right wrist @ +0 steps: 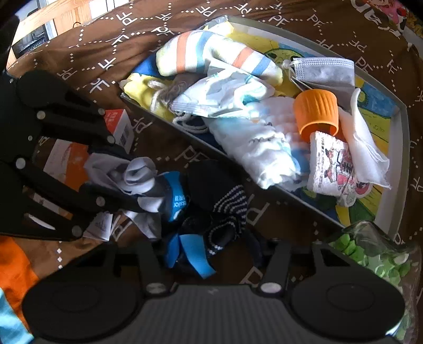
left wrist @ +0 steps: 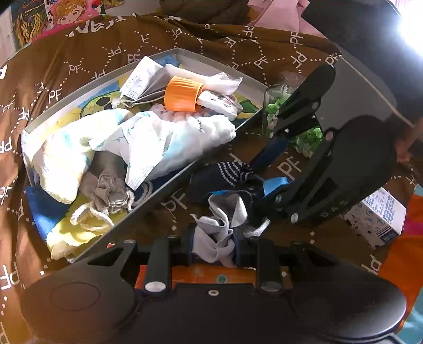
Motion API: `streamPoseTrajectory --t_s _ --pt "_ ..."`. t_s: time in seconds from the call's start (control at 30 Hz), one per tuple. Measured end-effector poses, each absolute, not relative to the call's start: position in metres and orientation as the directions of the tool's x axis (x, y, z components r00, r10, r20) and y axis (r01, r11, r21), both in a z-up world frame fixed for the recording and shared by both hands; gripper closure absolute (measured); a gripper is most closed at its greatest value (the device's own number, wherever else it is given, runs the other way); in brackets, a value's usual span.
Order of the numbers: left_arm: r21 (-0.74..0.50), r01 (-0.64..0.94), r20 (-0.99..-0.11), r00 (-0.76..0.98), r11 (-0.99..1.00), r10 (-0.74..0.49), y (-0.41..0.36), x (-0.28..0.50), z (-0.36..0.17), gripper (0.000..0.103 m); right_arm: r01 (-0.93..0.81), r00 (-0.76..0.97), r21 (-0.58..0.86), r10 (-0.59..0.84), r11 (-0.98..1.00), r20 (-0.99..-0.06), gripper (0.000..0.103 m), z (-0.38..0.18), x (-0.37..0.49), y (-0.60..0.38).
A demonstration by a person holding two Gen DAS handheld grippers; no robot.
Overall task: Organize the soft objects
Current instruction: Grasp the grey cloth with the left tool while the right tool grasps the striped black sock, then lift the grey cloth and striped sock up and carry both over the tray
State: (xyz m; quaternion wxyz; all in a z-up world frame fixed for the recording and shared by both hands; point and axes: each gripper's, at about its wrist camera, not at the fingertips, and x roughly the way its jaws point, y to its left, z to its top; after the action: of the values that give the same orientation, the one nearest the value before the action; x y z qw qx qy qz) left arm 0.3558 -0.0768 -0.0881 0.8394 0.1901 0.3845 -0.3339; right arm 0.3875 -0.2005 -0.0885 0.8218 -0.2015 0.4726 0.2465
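A crumpled grey-and-white sock (left wrist: 222,225) (right wrist: 132,172) is pinched between the fingers of my left gripper (left wrist: 214,246) (right wrist: 124,177), low over the brown cover. Just beyond it lies a dark sock with white stripes (left wrist: 230,169) (right wrist: 230,209). My right gripper (left wrist: 261,170) (right wrist: 211,251) comes in from the right, and its blue-padded fingertips rest against that sock on both sides. A blue band (right wrist: 177,201) shows beside it. The grey-rimmed tray (left wrist: 211,60) (right wrist: 404,132) behind holds white cloths, face masks, a tissue pack and an orange cap (left wrist: 182,94) (right wrist: 317,113).
A clear jar of green pieces (left wrist: 275,105) (right wrist: 370,251) stands by the tray's near corner. Small cartons (left wrist: 378,214) (right wrist: 119,127) lie on the brown printed bedspread (left wrist: 79,66) (right wrist: 105,53). A wooden frame (right wrist: 53,16) shows at the far edge.
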Motion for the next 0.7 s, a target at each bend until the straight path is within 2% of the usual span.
streamPoseTrajectory --t_s 0.1,0.2,0.37,0.7 --pt "0.071 0.695 -0.768 0.495 0.715 -0.406 -0.076 0.355 -0.087 0.077 -0.587 0.44 -0.117 0.195 0.801 -0.876 0.066 -0.09 0.387 -0.2" --pt "0.081 0.678 -0.763 0.514 0.731 -0.392 -0.073 0.355 -0.085 0.078 -0.558 0.449 -0.135 0.161 0.819 -0.879 0.073 -0.091 0.389 -0.203" --pt "0.072 0.628 -0.749 0.547 0.775 -0.374 -0.067 0.355 -0.079 0.082 -0.511 0.497 -0.163 0.135 0.844 -0.857 0.095 -0.091 0.386 -0.202" --pt "0.033 0.522 -0.654 0.656 0.853 -0.376 -0.056 0.329 -0.042 0.082 -0.371 0.691 -0.226 0.105 0.901 -0.715 0.099 -0.075 0.343 -0.187"
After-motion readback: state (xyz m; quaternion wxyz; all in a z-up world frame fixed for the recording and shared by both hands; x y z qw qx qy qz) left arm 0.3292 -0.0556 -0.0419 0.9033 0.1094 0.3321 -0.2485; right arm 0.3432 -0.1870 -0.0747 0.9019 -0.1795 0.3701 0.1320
